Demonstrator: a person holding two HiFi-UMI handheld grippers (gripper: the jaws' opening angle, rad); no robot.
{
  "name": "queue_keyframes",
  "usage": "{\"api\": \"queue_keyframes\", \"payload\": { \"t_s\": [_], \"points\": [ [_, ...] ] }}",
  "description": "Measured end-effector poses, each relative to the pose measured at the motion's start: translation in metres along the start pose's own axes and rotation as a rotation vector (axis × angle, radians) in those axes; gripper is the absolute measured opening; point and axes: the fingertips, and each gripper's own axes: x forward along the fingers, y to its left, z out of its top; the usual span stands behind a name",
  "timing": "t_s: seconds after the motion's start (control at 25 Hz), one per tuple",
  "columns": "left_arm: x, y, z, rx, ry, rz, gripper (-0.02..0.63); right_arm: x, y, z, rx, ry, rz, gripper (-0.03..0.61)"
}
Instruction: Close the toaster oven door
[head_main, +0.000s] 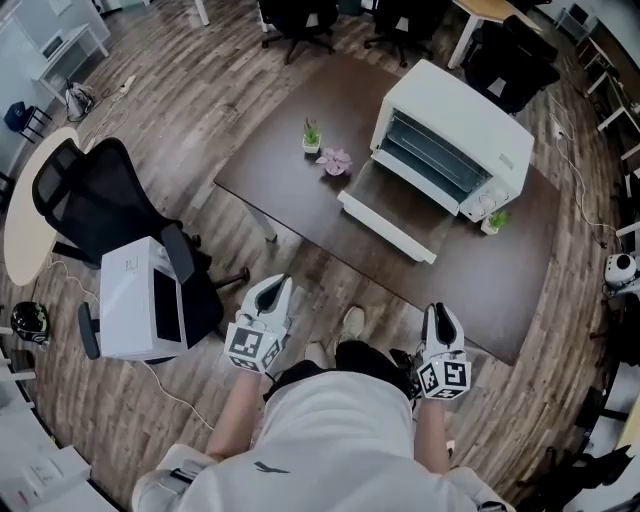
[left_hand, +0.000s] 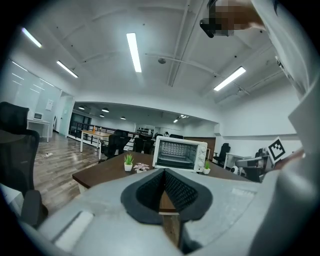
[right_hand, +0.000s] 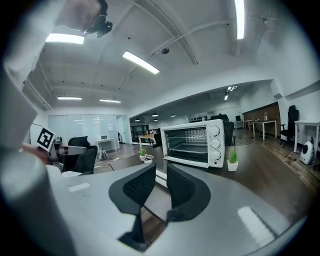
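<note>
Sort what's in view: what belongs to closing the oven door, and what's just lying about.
Job: oven; its open door.
Lying about: potted plant; second plant; pink flower; white box; black chair.

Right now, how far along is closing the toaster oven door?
Nothing done: the toaster oven door lies folded down over the table. Nothing in hand: left gripper shut, right gripper slightly open, both empty and short of the table. Left: reach the door and swing it up.
</note>
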Motion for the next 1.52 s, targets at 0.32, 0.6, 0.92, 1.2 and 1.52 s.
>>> {"api": "queue_keyframes", "payload": {
  "t_s": [0.32,0.6,0.92,1.2,1.52],
  "points": [
    [0.082,0.01,0.027,0.023,-0.024,0.039,0.002,0.081,-0.049,-0.003,0.002,0.035,0.059,0.075],
    [0.132,0.012,0.042,0.042,-0.042,0.056,0.002,0.126,-0.08,0.012,-0.025,0.03,0.102,0.079],
    [0.167,0.023,0.026,0.027,0.031,0.006,0.002,0.149,-0.108,-0.014,0.012,0.11,0.047,0.114],
    [0.18,0.037,0.023,0.038,0.065,-0.034,0.002,0.139,-0.109,-0.121,0.17,0.384,0.013,0.257],
    [0.173,0.052,0.015,0.031,0.076,-0.032,0.002,0.162,-0.096,-0.168,-0.006,0.581,-0.031,0.307]
  ]
}}
